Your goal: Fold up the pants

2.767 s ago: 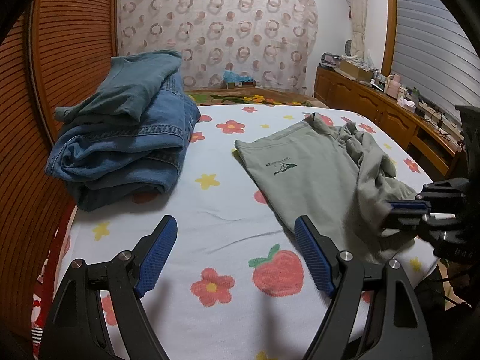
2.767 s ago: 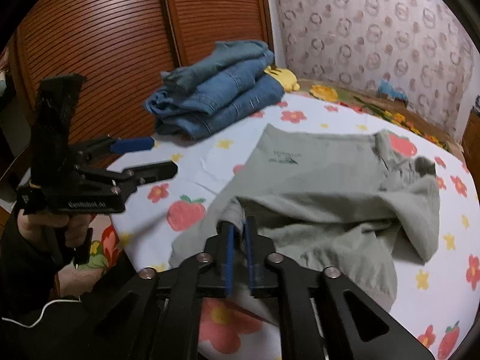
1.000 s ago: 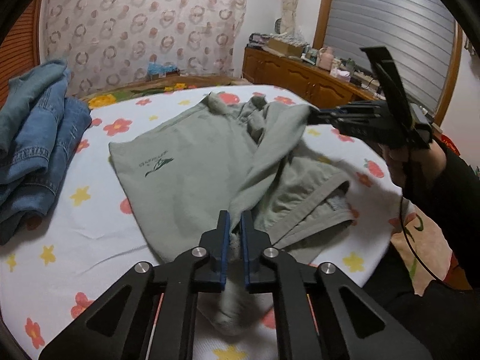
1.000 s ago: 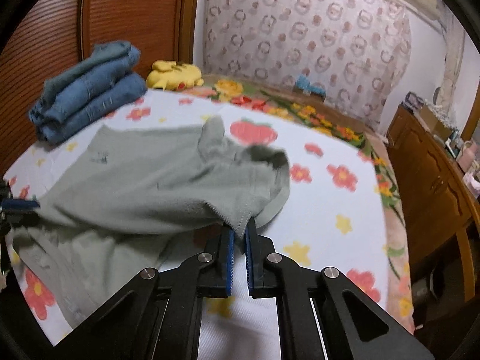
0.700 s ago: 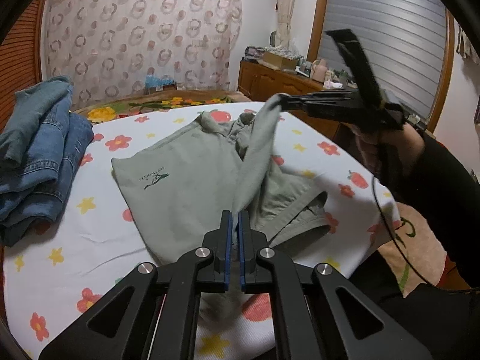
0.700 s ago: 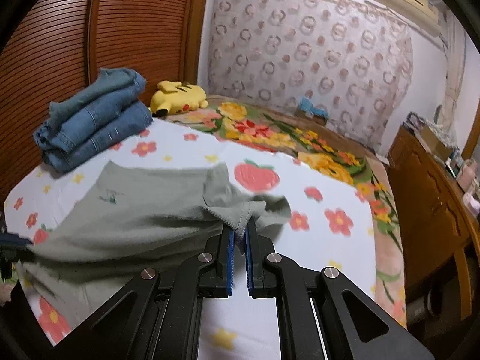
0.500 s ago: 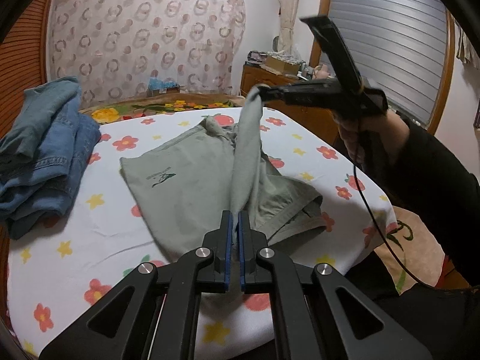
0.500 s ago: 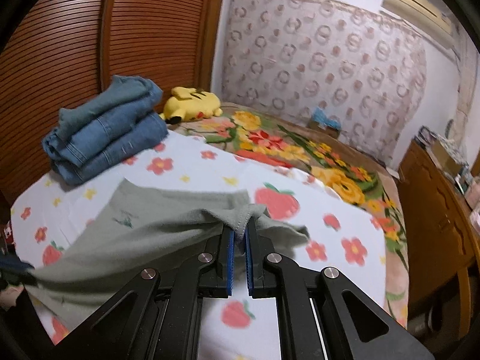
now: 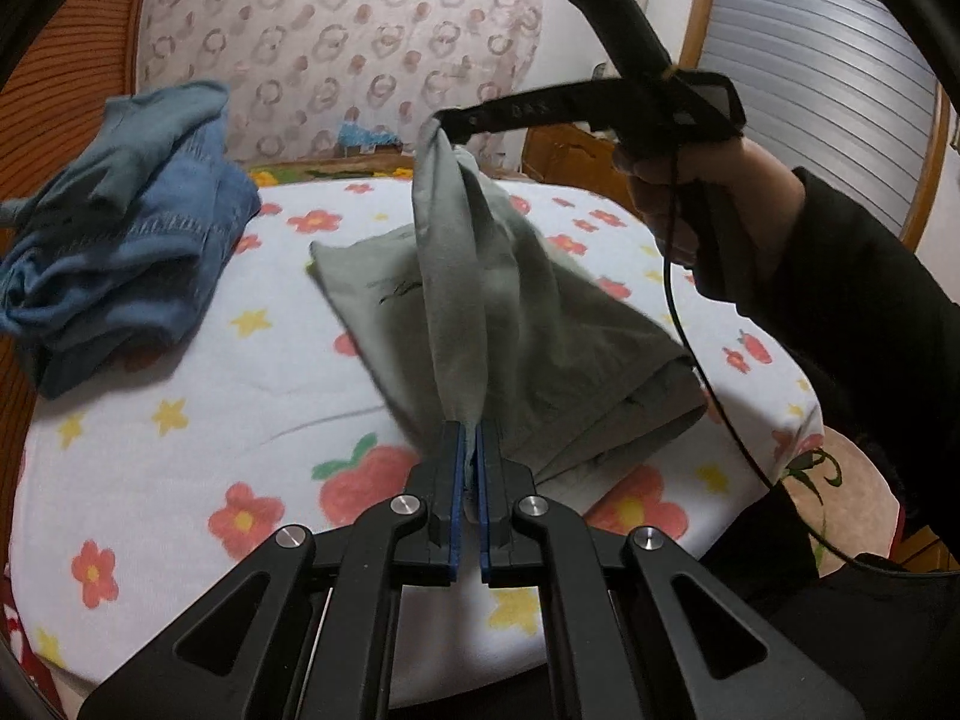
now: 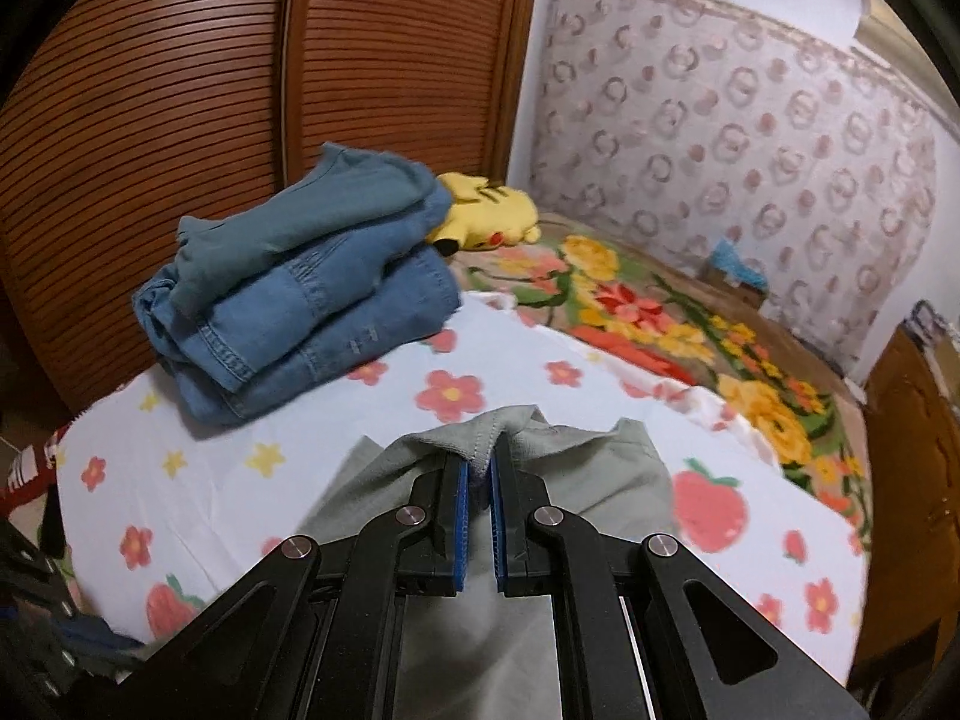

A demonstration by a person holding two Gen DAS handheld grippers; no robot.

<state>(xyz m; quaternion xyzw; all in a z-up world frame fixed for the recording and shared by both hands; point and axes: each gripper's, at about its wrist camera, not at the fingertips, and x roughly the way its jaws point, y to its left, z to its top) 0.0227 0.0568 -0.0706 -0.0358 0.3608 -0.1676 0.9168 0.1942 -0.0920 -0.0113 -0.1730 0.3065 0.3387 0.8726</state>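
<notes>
Left gripper (image 9: 470, 438): jaws closed, blue pads pinching a fold of the grey-green pants (image 9: 540, 324), low over the near edge of the bed (image 9: 180, 468). Right gripper (image 10: 477, 468): jaws likewise clamped on a hemmed edge of the fabric, raised high above the bed. The right hand (image 9: 690, 192), in a dark sleeve, grasps its handle.
</notes>
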